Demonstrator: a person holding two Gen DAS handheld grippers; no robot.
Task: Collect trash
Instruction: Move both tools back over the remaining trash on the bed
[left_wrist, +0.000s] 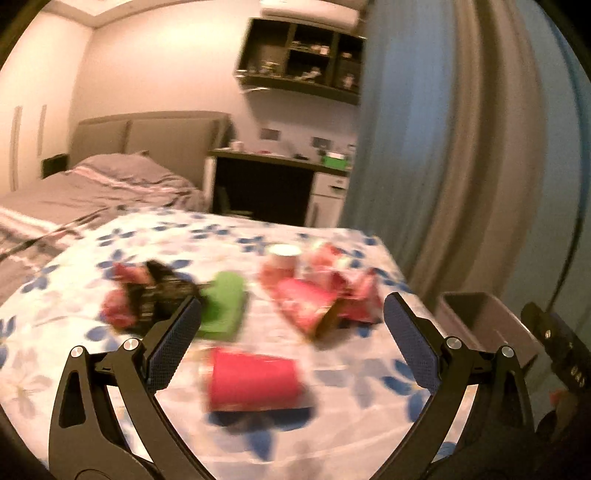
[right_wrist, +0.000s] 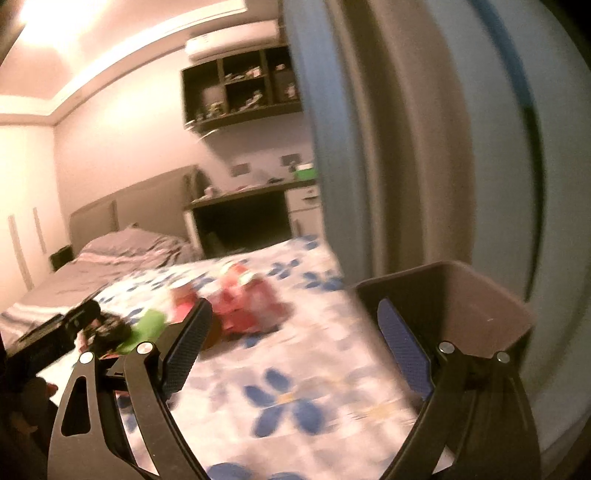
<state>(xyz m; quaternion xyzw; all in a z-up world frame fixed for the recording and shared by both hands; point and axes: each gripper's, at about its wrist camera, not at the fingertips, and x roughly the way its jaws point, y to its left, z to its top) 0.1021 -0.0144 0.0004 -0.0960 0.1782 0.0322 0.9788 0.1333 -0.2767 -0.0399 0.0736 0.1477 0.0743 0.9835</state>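
Blurred trash lies on the table with the flowered cloth (left_wrist: 74, 369). There is a red cup (left_wrist: 255, 380) on its side, a green packet (left_wrist: 221, 306), a black and red wrapper (left_wrist: 144, 295), and a heap of red wrappers (left_wrist: 321, 299) by a white-rimmed cup (left_wrist: 282, 258). My left gripper (left_wrist: 291, 299) is open above the red cup and holds nothing. My right gripper (right_wrist: 295, 306) is open and empty over the cloth. Its right finger (right_wrist: 402, 347) is in front of the grey bin (right_wrist: 480, 295). In the right wrist view the red heap (right_wrist: 251, 302) lies ahead to the left.
The grey bin (left_wrist: 480, 321) stands off the table's right edge, against blue-grey curtains (left_wrist: 461, 147). A bed (left_wrist: 92, 184) and a desk (left_wrist: 277, 158) under wall shelves lie beyond the table. The left gripper's black body (right_wrist: 55, 332) shows at the right wrist view's left edge.
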